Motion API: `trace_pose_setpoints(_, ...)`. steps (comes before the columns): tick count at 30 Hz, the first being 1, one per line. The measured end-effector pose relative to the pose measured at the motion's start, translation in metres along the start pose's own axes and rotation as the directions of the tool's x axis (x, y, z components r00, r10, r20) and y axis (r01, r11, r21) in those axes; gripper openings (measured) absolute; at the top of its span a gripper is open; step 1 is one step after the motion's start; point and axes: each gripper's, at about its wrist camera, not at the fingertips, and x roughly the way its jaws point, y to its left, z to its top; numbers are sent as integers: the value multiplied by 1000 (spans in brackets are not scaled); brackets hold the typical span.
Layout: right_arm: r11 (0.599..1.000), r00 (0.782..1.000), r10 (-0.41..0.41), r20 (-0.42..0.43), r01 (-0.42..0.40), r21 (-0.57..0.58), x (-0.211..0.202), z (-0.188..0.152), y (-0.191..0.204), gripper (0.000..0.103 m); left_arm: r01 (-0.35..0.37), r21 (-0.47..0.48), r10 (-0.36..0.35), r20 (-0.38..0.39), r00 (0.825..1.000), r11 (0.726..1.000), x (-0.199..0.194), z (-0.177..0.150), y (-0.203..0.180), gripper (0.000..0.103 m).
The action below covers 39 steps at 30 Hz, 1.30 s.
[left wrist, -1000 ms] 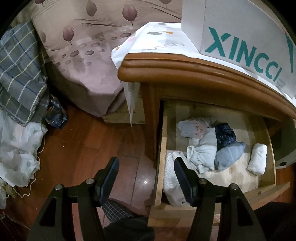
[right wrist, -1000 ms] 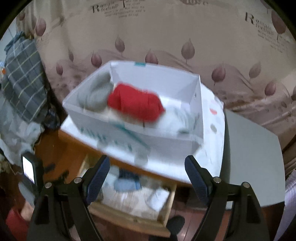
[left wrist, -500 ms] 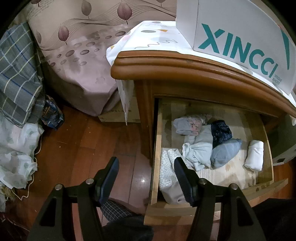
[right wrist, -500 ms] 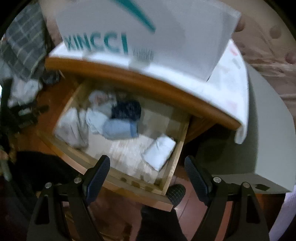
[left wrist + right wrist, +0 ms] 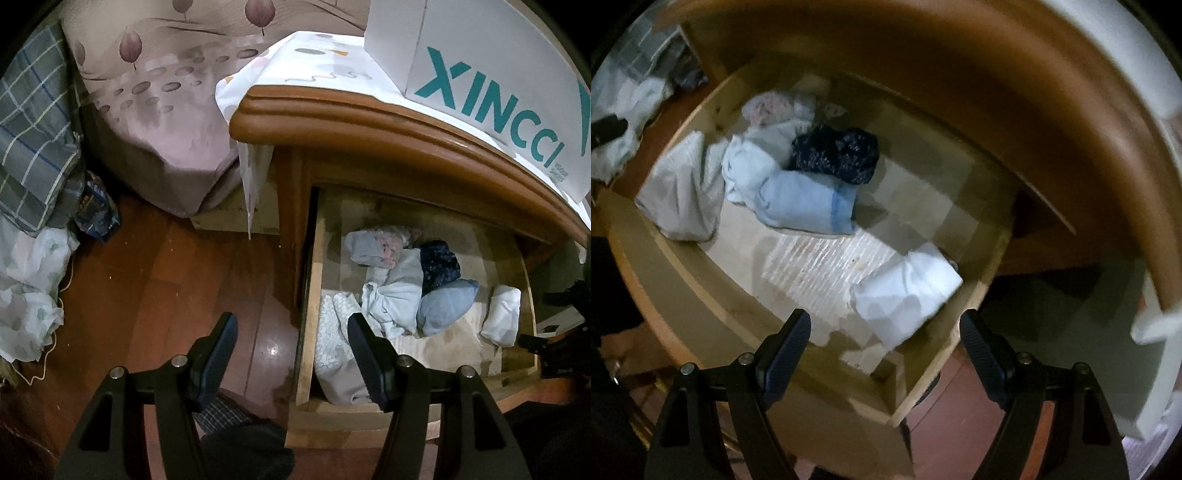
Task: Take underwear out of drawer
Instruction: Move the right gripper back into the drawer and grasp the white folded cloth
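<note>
The open wooden drawer (image 5: 309,295) (image 5: 982,295) of a nightstand holds several rolled pieces of underwear. A white roll (image 5: 905,291) (image 5: 500,314) lies alone at the drawer's right end. A light blue roll (image 5: 809,206) (image 5: 445,304), a dark navy patterned one (image 5: 838,155) (image 5: 439,262), a pale bundle (image 5: 391,299) and a grey-white patterned piece (image 5: 336,350) (image 5: 683,195) lie to the left. My right gripper (image 5: 884,343) is open, empty, just above the white roll. My left gripper (image 5: 291,345) is open, empty, above the drawer's left wall.
A white XINCCI box (image 5: 498,81) stands on the nightstand top (image 5: 369,122) over a patterned cloth. A bed (image 5: 159,92) stands at the left, with plaid fabric (image 5: 29,129) and white bags (image 5: 29,280) on the wooden floor (image 5: 166,295).
My right gripper has swung down from the box on top and dropped close over the drawer, toward the white roll. My left gripper has shifted only slightly.
</note>
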Motion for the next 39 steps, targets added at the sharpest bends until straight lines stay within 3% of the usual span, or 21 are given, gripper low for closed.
trace_pose_setpoints(10,990,998,-21,-52,13,-140,43,14,7,87,1,-4,-1,-33,999,1000,7,-1,1,63)
trace_pose_setpoints(13,975,995,-70,-70,53,-214,57,16,7,87,-4,-1,4,-41,999,1000,9,-1,0,63)
trace_pose_setpoints(22,969,994,-64,-90,40,-246,77,23,-1,88,-11,17,12,-65,998,1000,15,-2,-4,63)
trace_pose_setpoints(27,951,989,-111,-100,76,-300,89,24,3,88,-18,30,20,-75,997,999,17,-2,-5,63)
trace_pose_setpoints(32,941,984,-158,-82,125,-314,90,20,7,77,-16,29,18,-78,997,999,18,-2,-5,63)
trace_pose_setpoints(39,972,987,-147,-61,133,-192,74,14,-7,59,-4,16,5,-89,996,1000,20,-3,-3,63)
